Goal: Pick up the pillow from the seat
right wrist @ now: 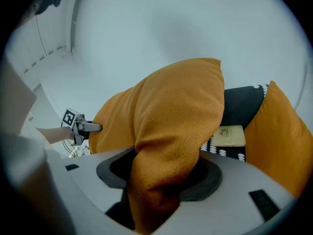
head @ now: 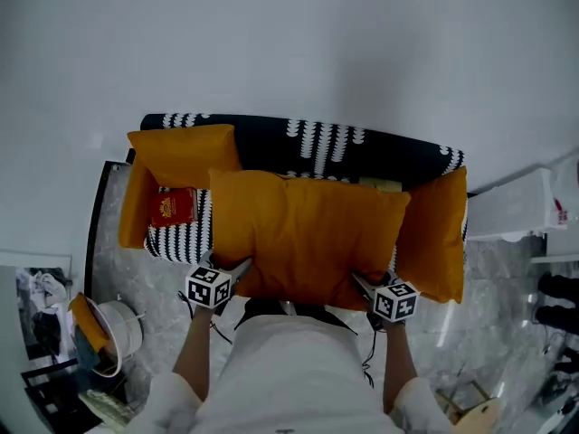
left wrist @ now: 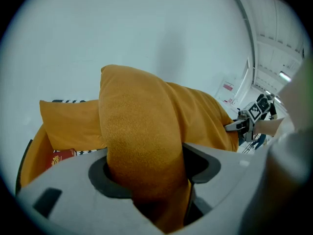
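A large orange pillow [head: 303,233] hangs in front of a black-and-white patterned seat [head: 317,147], held up at its two near corners. My left gripper [head: 237,269] is shut on the pillow's near left corner; in the left gripper view the orange fabric [left wrist: 142,146] fills the gap between the jaws. My right gripper [head: 364,285] is shut on the near right corner, where the fabric [right wrist: 166,146] bunches between its jaws. Each gripper shows small in the other's view: the right gripper [left wrist: 239,125] and the left gripper [right wrist: 90,127].
Two more orange cushions lie on the seat, one at the left [head: 181,156] and one at the right [head: 436,233]. A red book [head: 174,206] lies at the left, a pale book [right wrist: 230,135] at the back right. A white bin [head: 113,333] stands on the marble floor.
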A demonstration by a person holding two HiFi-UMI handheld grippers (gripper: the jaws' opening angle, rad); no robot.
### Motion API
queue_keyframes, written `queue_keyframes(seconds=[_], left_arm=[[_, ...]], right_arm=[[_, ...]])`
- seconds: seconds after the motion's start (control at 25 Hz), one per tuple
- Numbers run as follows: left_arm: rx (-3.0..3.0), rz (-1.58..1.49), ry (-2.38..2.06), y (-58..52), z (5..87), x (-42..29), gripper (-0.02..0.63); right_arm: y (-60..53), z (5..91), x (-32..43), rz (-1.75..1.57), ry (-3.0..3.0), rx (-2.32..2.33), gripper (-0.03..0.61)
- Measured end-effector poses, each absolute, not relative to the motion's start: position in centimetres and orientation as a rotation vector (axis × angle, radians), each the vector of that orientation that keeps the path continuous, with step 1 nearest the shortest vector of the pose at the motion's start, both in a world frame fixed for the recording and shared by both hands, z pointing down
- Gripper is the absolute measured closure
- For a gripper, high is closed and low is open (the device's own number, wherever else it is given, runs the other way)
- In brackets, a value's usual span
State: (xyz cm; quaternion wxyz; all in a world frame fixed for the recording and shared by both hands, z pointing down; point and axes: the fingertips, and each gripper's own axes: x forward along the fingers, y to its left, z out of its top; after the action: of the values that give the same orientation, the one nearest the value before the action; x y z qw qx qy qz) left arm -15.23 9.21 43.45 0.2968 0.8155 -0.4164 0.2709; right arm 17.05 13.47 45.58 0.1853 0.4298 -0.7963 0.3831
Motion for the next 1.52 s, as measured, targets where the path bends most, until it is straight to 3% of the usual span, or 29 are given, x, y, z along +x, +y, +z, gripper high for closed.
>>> queue_keyframes(seconds=[0.8,1.52], left_arm=[[2.262,0.625,-1.133,20.2,38.9,-28.7,0.308],[2.396,0.551,-1.042,26.8,35.7,-32.2,0.307]], right_arm=[[25.6,41.0,3.5,1.017,-2.259,1.308,0.322],[35.2,36.5,-0.7,0.875,-2.222,1.497,0.322]])
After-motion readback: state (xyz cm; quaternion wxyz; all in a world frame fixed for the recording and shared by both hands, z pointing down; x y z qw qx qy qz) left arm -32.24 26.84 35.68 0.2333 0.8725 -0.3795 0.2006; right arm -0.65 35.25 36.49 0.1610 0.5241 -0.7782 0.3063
